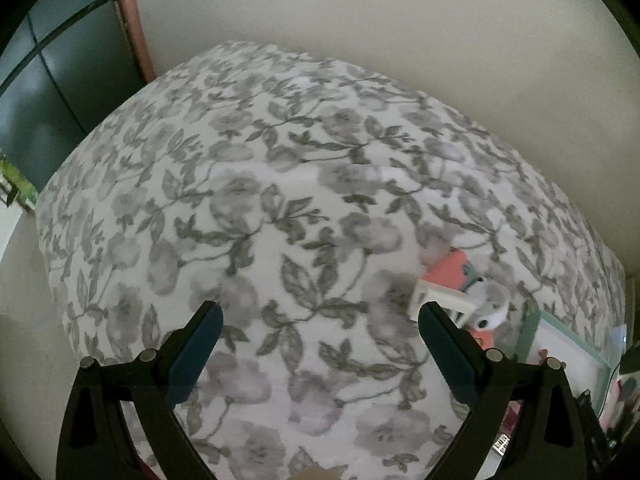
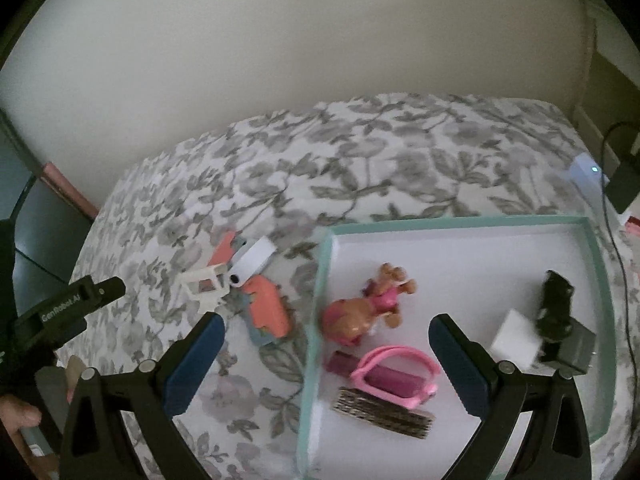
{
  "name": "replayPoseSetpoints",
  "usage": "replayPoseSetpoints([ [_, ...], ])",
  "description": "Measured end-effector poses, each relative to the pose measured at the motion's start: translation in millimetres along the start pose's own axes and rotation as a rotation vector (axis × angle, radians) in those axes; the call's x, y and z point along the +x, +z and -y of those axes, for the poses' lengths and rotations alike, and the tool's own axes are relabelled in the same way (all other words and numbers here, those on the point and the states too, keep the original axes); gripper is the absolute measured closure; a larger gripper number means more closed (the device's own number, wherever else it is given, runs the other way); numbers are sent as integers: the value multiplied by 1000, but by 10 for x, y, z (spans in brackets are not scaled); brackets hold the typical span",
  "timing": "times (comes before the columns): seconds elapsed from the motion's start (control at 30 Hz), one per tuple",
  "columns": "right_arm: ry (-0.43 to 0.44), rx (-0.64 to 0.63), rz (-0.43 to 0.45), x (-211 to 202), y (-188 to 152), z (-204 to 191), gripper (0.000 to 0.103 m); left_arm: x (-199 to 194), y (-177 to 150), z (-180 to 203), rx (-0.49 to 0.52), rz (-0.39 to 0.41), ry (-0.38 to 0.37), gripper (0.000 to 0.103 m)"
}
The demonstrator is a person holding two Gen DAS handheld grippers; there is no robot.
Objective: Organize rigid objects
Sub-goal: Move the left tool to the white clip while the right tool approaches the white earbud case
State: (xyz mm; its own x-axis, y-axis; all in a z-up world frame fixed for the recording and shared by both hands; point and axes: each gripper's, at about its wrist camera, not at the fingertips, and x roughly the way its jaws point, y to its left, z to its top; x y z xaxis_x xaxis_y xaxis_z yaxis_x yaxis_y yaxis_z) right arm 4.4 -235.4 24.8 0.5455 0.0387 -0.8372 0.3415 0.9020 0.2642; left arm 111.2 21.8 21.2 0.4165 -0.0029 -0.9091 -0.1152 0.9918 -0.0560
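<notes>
A teal-rimmed white tray (image 2: 326, 264) lies on the floral bedspread (image 2: 280, 168). In it are a pup figure (image 2: 362, 308), pink glasses (image 2: 400, 372) over a maroon case (image 2: 384, 376), a dark comb (image 2: 384, 412), a white cube (image 2: 516, 338), a black figure (image 2: 554, 300) and a grey box (image 2: 576, 346). Left of the tray lie an orange toy (image 2: 266, 310), a white cylinder (image 2: 252, 262) and a white frame piece (image 2: 202, 284). These loose pieces also show in the left wrist view (image 1: 452, 280). My right gripper (image 2: 326, 354) is open above the tray's left edge. My left gripper (image 1: 320, 340) is open and empty over the bedspread.
A cream wall stands behind the bed. A white charger (image 2: 586, 170) with a lit dot and a black adapter (image 2: 622, 188) with its cable sit at the far right. A dark cabinet (image 1: 52, 80) stands at the left. The left gripper's body (image 2: 60, 312) shows in the right wrist view.
</notes>
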Motion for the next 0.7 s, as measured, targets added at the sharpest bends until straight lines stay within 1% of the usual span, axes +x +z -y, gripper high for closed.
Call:
replayPoseSetpoints([
  [0.17, 1, -25, -21, 138, 9, -180, 0, 85, 37, -139, -17, -19, 3, 5],
  [0.33, 4, -56, -37, 270, 27, -337, 0, 166, 84, -173, -16, -35, 0, 5],
  [0.43, 2, -71, -46, 356, 38, -394, 0, 212, 99, -139, -5, -42, -11, 5],
  [0.7, -20, -69, -53, 495, 113, -379, 0, 425, 64, 131, 53, -82, -86, 5],
])
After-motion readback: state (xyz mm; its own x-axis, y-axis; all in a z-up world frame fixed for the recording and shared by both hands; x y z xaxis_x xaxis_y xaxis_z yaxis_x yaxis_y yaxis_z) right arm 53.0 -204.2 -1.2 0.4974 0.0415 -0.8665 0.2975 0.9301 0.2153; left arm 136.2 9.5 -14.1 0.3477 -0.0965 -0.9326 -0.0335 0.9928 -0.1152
